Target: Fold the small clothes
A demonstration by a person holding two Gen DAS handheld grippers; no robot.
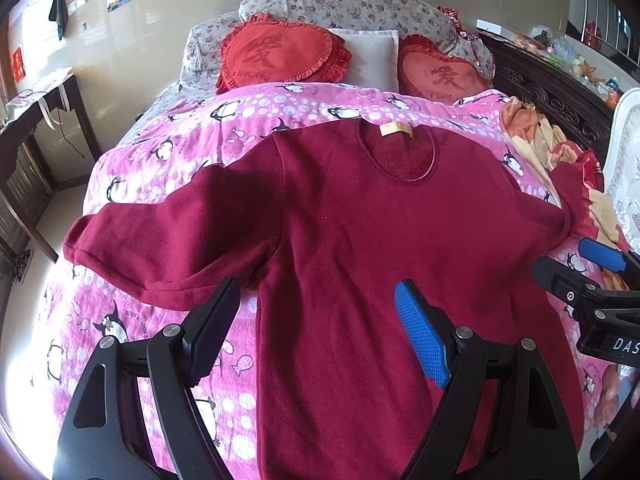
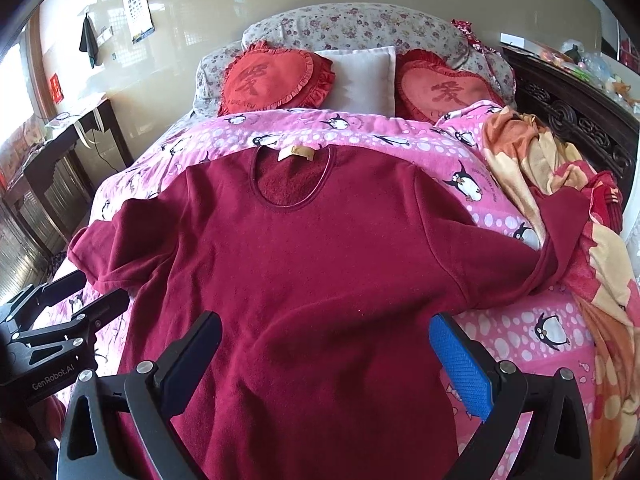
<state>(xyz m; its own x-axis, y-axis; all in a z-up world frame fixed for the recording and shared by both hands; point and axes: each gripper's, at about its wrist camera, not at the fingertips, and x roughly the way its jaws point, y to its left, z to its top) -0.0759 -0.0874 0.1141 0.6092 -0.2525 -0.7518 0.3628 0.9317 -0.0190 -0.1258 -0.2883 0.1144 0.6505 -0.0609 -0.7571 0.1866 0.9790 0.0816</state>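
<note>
A dark red long-sleeved top [image 1: 360, 240] lies spread flat, front up, on a pink penguin-print quilt [image 1: 168, 148]; it also shows in the right wrist view [image 2: 312, 272]. Its collar with a beige label [image 1: 396, 130] points to the pillows. Its left sleeve [image 1: 160, 240] lies out sideways; its right sleeve [image 2: 560, 248] runs onto a rumpled blanket. My left gripper [image 1: 316, 320] is open and empty above the top's lower left side. My right gripper [image 2: 326, 356] is open and empty above the lower right side. Each gripper shows at the edge of the other's view.
Two red heart cushions [image 1: 280, 56] [image 2: 444, 92] and a white pillow [image 1: 370, 58] lie at the bed's head. An orange and red blanket [image 2: 552, 184] is bunched at the right. A dark wooden desk [image 1: 40, 120] stands left of the bed, a carved dark shelf [image 2: 580, 120] at the right.
</note>
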